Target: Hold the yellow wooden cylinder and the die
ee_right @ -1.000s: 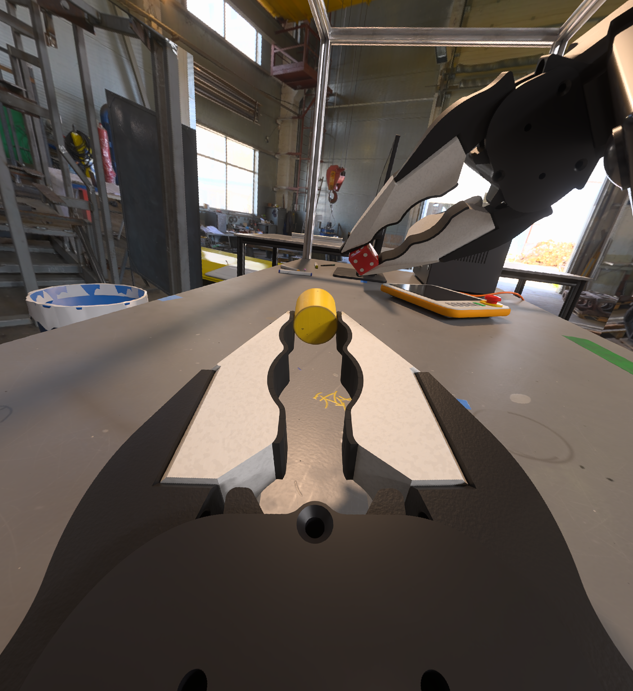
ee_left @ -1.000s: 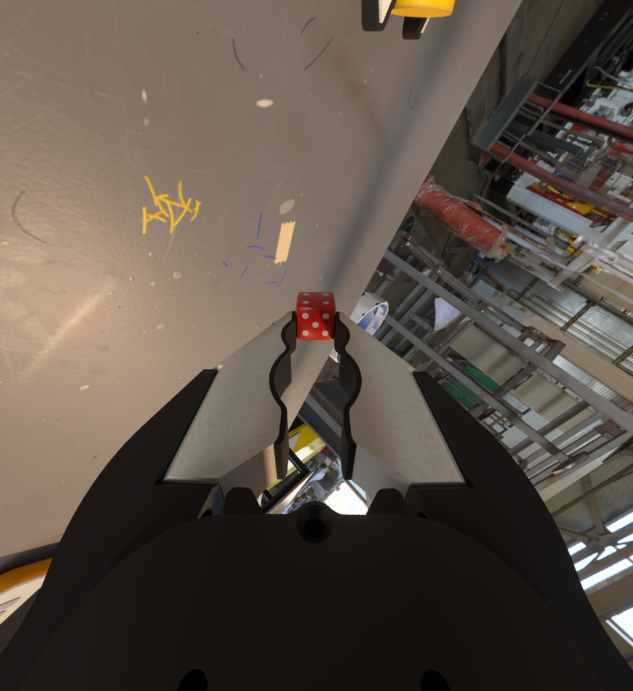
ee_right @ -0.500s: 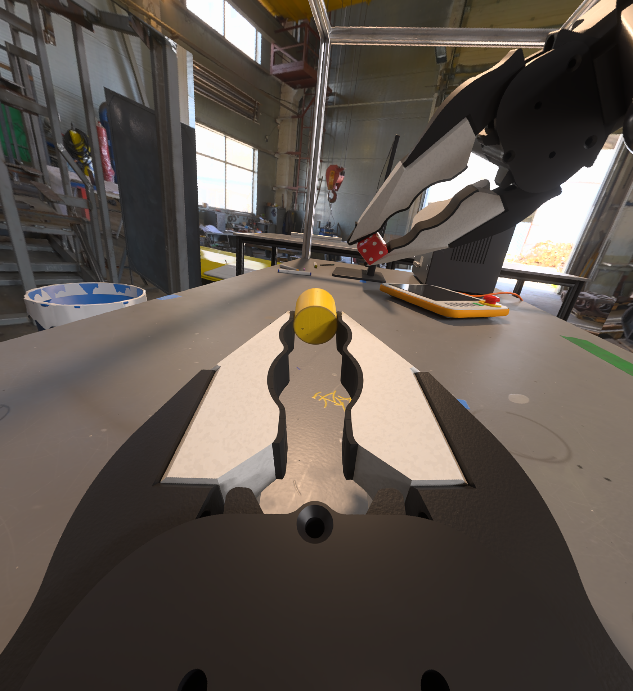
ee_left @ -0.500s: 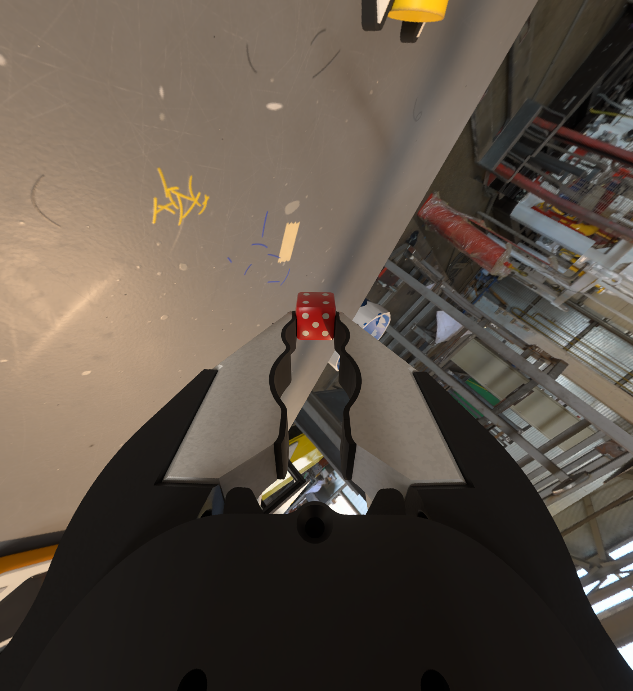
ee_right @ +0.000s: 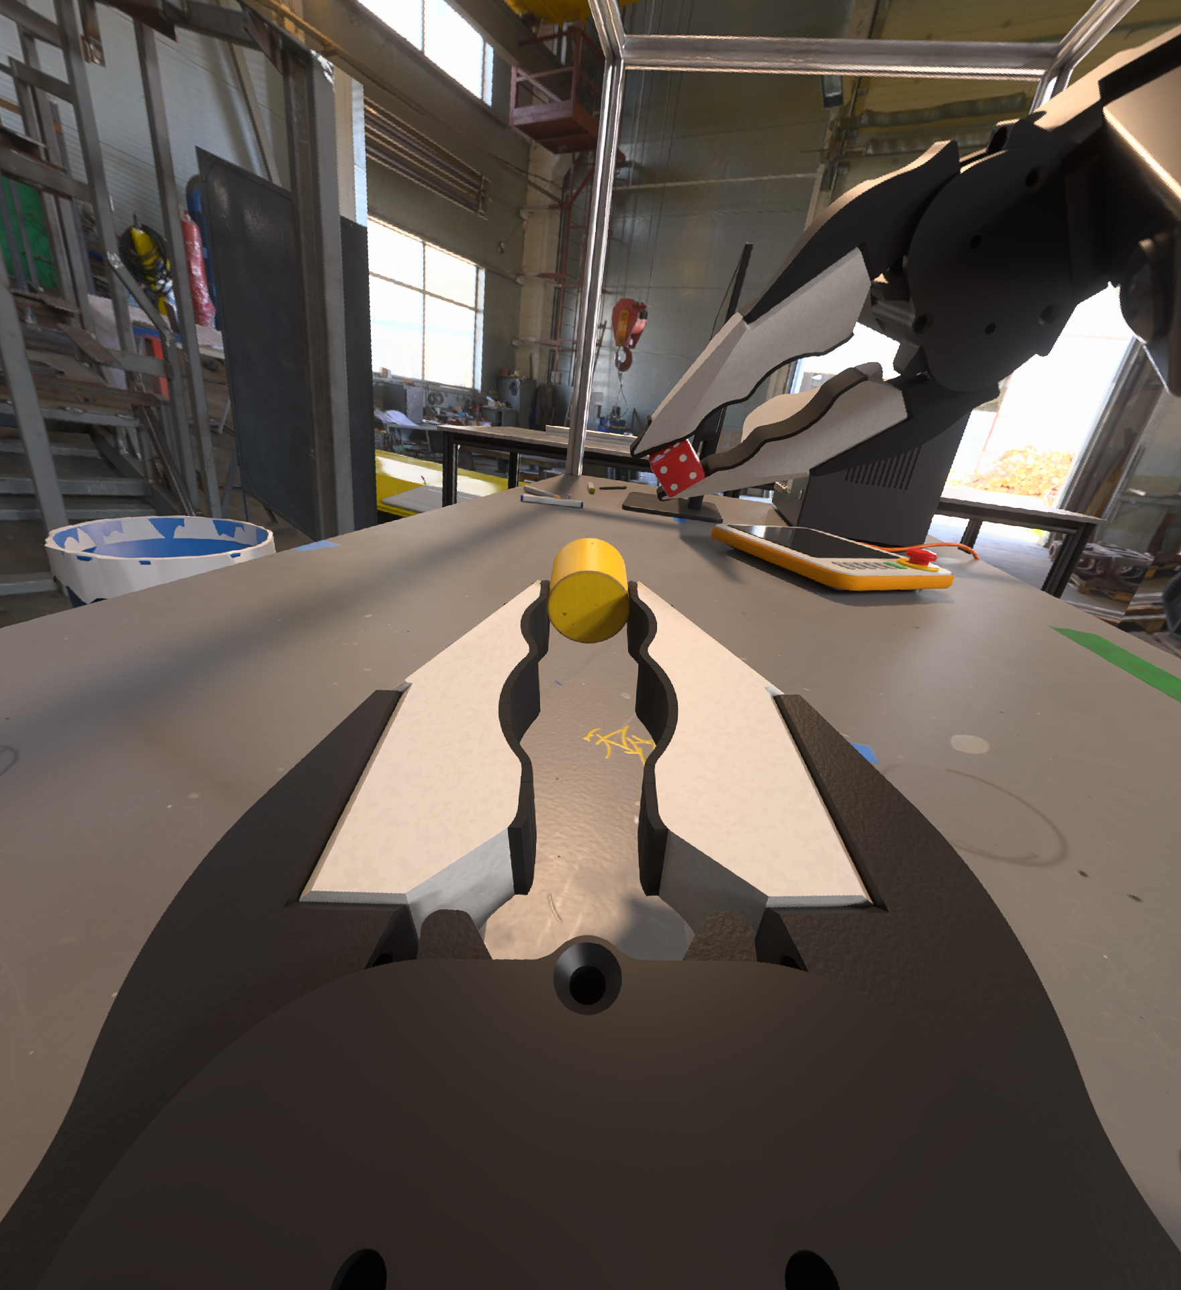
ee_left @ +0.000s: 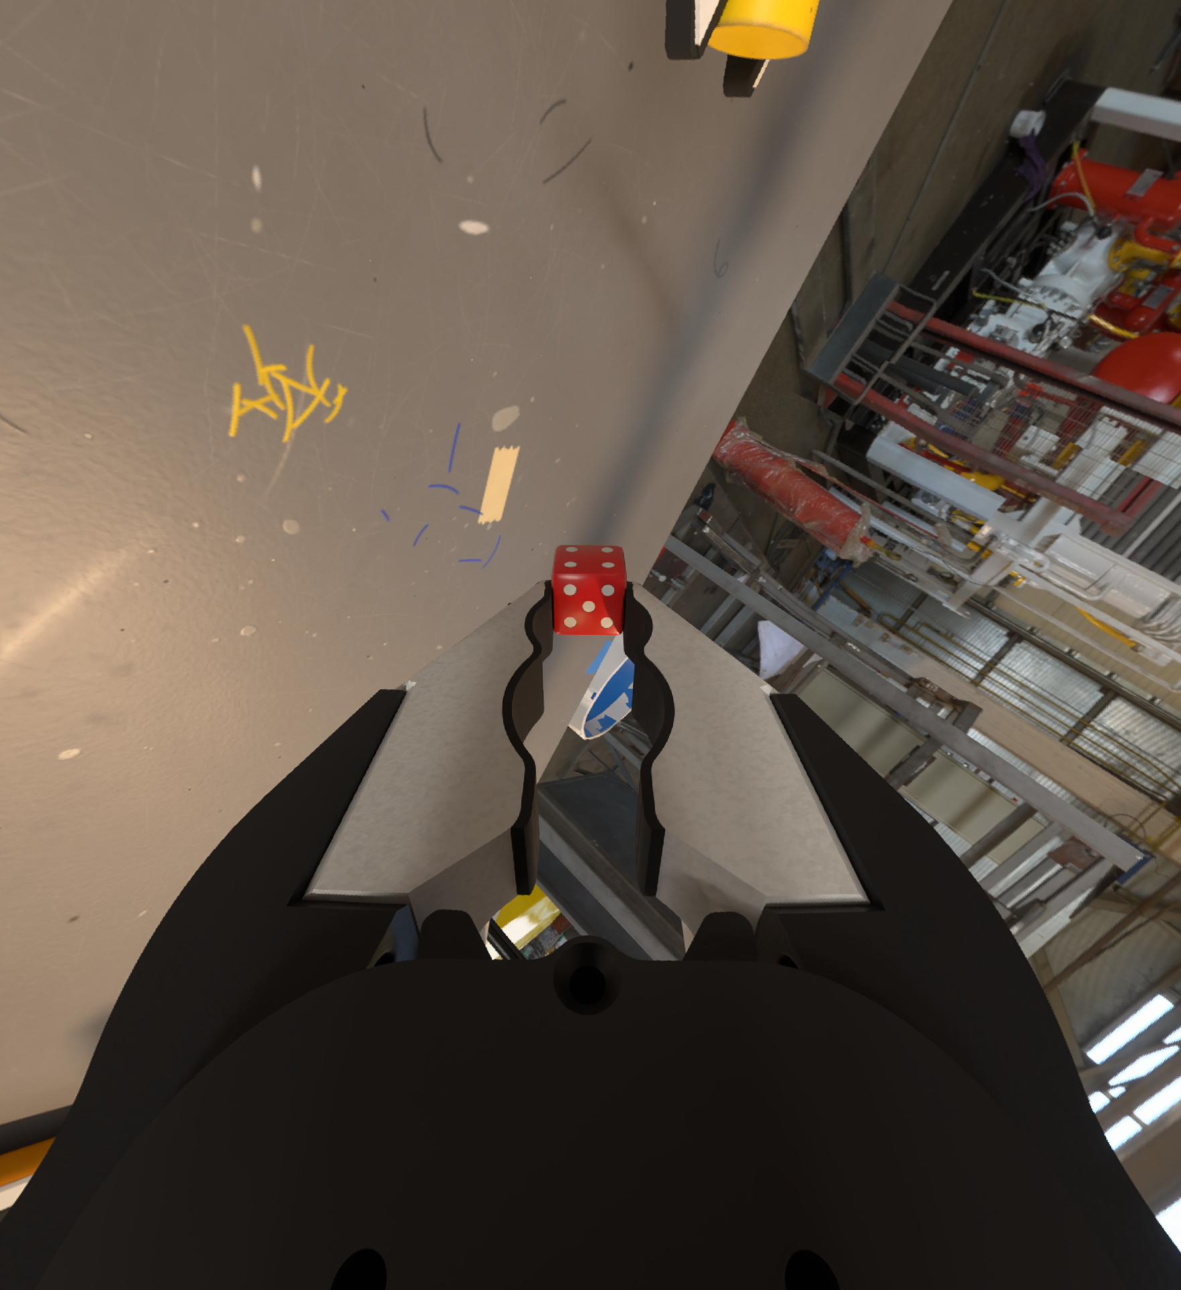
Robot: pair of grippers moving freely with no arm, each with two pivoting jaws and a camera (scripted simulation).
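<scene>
My left gripper (ee_left: 588,606) is shut on a red die (ee_left: 588,590) with white pips, held at its fingertips above the grey table (ee_left: 155,558). My right gripper (ee_right: 588,600) is shut on a yellow wooden cylinder (ee_right: 588,590), held clear of the table (ee_right: 155,698), its round end facing the camera. In the right wrist view the left gripper (ee_right: 675,469) comes in from the upper right with the die (ee_right: 676,469) in its tips. In the left wrist view the cylinder (ee_left: 761,28) and the right gripper's fingertips (ee_left: 692,31) show at the top edge.
A yellow-and-black handheld controller (ee_right: 832,555) lies on the table's far right, with a dark box (ee_right: 874,482) behind it. A blue-and-white bucket (ee_right: 155,555) stands off the table's left edge. Green tape (ee_right: 1146,673) marks the right side. Yellow scribbles (ee_left: 284,391) mark the tabletop.
The left gripper with the die has risen and tilted, farther from the table. The right gripper still holds the cylinder, almost still.
</scene>
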